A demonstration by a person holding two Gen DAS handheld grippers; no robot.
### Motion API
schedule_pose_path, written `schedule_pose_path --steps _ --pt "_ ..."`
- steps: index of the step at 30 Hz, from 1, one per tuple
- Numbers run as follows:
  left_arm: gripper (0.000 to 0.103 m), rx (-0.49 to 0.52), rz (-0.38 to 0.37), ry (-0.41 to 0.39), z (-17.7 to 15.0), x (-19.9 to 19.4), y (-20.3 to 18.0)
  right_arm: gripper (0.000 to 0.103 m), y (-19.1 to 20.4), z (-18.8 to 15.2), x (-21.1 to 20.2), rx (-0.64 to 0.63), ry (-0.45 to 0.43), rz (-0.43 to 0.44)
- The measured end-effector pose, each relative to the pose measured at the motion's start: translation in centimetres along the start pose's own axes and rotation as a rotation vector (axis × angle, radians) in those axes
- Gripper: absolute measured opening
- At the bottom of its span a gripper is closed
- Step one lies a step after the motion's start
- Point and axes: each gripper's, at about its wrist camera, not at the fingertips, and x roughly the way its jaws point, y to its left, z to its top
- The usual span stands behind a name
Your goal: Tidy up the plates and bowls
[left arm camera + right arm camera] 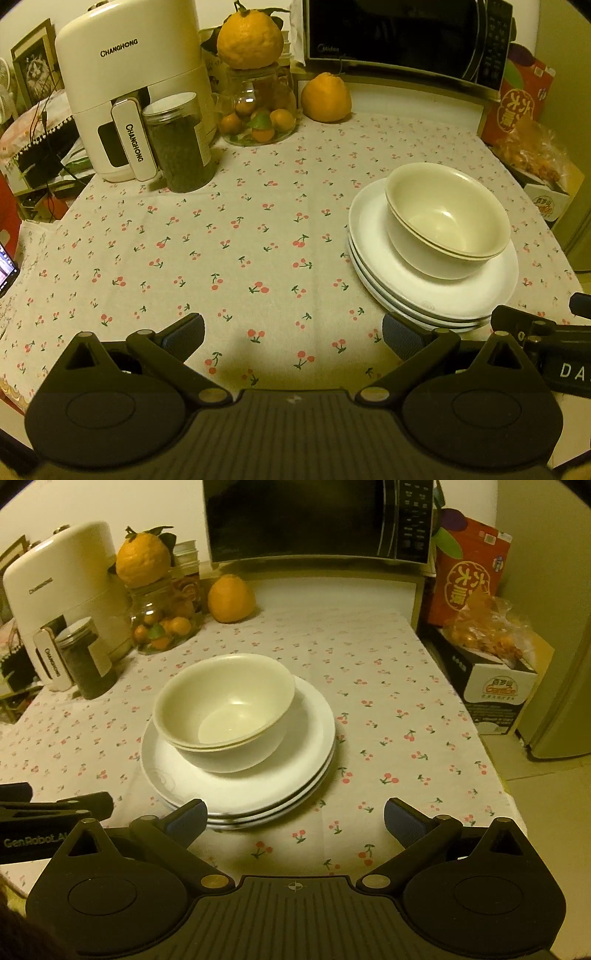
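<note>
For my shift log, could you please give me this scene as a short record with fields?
surface: cherry-print tablecloth
plates: white plate stack
bowls: two nested cream bowls on top plate
left gripper: open, empty, left of stack
right gripper: open, empty, near stack's front edge
behind: Changhong appliance, dark-filled jar, microwave
</note>
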Motion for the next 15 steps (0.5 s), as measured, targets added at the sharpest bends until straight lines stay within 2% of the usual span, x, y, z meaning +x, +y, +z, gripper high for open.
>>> schedule_pose_path --steps 15 --pt "0.103 0.011 0.01 0.013 -0.04 0.13 0.08 0.103 0.44 -0.07 0.0 -0.024 0.01 0.029"
